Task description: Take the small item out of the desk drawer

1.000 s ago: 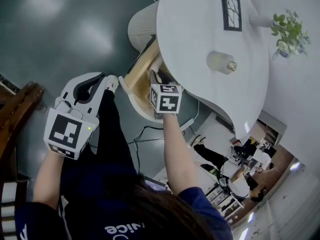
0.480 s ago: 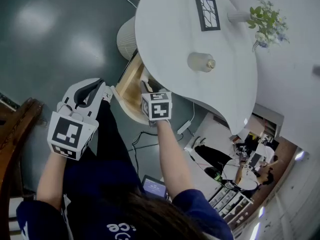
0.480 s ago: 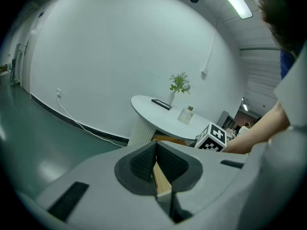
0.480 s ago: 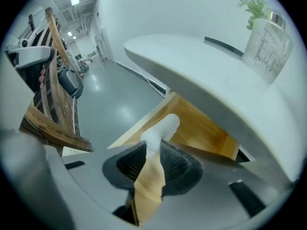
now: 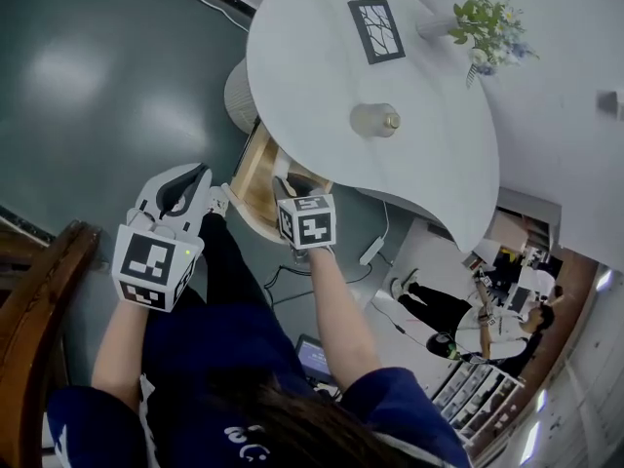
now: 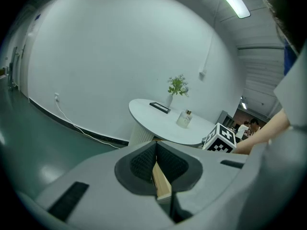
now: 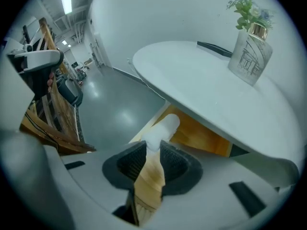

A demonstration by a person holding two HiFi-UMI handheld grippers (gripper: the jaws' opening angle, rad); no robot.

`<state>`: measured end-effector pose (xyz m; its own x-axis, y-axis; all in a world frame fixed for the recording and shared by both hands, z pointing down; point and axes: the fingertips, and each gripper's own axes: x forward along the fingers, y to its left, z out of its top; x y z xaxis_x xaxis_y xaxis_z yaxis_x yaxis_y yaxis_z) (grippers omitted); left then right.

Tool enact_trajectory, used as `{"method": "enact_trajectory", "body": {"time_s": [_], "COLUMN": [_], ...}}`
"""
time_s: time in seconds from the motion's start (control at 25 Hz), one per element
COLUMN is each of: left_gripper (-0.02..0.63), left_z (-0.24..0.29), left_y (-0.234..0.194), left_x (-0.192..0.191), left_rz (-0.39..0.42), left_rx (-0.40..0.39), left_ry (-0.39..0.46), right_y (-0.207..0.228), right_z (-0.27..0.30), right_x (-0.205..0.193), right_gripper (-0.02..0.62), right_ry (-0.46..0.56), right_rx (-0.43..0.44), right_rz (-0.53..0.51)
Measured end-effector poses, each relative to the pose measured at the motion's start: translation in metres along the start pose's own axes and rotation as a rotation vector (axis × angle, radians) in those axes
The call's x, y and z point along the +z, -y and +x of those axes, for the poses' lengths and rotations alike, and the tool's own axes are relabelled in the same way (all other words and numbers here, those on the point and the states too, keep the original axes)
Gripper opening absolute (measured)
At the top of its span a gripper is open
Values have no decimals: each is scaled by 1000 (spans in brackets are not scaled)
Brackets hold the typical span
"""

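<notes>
Under the round white desk a wooden drawer stands pulled out. My left gripper is at the drawer's front, and in the left gripper view its jaws are shut on the thin wooden drawer edge. My right gripper reaches into the drawer from the right. In the right gripper view it pinches a small white cylinder over the wooden drawer. The drawer's inside is mostly hidden in the head view.
On the desk stand a glass bottle, a vase of flowers and a black framed card. The ribbed white pedestal is behind the drawer. A wooden chair is at my left. People stand at the lower right.
The head view has shifted, so the desk sits further left and higher. Both grippers have stayed at the drawer with the same holds.
</notes>
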<state>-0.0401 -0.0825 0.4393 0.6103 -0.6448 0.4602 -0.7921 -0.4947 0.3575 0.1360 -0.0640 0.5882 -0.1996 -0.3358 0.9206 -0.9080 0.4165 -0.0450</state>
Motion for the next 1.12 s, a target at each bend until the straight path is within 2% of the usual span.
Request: {"method": "enact_trajectory", "body": {"time_s": [0.48,0.64,1.12], "left_gripper": [5,5,5], "left_z": [-13,-14,-3], "left_y": [13,23,68], "left_x": [7,12,17], "left_rz": [-5,18,93], "left_rx": [-6,-32,-133], "left_ry": [-41,-48,-54], "right_y": [-22,-34,-34], "right_z": [-47,-61,-109], "right_x": [-4,-5,-13], "right_gripper": [98,98,98], "right_ry": [32,56,160], "right_rx": [26,47,9], "right_rz": [33,69,85]}}
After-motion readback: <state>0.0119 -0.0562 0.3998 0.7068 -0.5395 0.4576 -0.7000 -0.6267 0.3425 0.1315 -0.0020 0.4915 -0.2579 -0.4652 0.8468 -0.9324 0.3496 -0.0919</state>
